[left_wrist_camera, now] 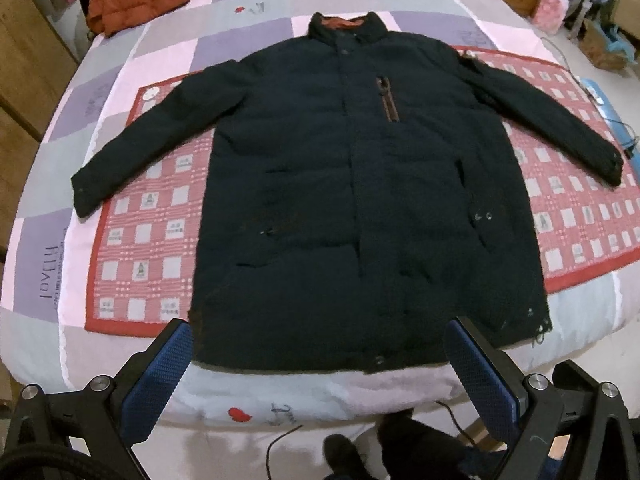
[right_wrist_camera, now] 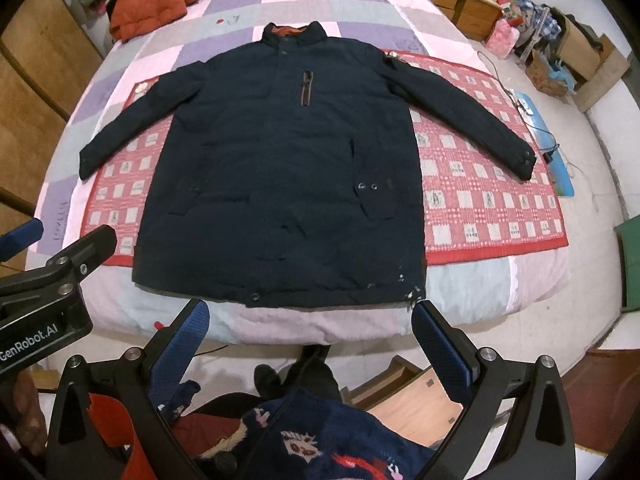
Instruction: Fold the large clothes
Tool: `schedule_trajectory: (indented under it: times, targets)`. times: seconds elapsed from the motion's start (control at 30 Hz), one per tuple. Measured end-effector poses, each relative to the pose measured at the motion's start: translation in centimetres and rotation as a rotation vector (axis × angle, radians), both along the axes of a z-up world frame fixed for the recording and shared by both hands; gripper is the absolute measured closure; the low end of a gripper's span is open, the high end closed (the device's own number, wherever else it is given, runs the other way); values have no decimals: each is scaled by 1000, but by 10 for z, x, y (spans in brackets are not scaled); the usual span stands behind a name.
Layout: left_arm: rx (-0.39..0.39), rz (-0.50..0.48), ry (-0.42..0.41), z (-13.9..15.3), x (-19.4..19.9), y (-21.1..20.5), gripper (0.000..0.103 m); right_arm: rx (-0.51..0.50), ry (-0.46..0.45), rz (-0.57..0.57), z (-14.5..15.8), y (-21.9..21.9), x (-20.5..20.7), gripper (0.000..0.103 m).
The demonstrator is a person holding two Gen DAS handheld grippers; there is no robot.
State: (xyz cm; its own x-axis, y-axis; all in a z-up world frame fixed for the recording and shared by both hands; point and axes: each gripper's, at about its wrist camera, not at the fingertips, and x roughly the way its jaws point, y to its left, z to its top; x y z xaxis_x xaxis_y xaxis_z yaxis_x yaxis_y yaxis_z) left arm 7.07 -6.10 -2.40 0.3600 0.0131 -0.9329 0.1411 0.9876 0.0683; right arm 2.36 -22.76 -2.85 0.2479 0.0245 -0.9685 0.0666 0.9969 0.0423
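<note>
Dark coat [left_wrist_camera: 360,184]: laid flat, front up, on bed [left_wrist_camera: 248,8]; long axis near–far, collar far, hem near, sleeves spread. Left tongs [left_wrist_camera: 320,364], right tongs [right_wrist_camera: 310,340]: held open, empty, above near hem.

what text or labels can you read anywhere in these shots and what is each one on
"GenRobot.AI" – white lettering on the black body of the left gripper, seen in the right wrist view.
"LOVELY" – dark print, sideways, on a purple square of the bedspread.
Small print in the white squares of the red mat: too small to read.
</note>
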Motion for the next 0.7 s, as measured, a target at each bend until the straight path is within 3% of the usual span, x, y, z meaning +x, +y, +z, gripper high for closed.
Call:
schedule_trajectory:
  times: [0.37, 0.7]
  targets:
    - [11, 62, 3, -6, 52, -33, 0, 24, -12, 60, -12, -39, 61, 0]
    - [0, 100, 21, -32, 104, -39, 0, 41, -18, 76, -36, -52, 124, 0]
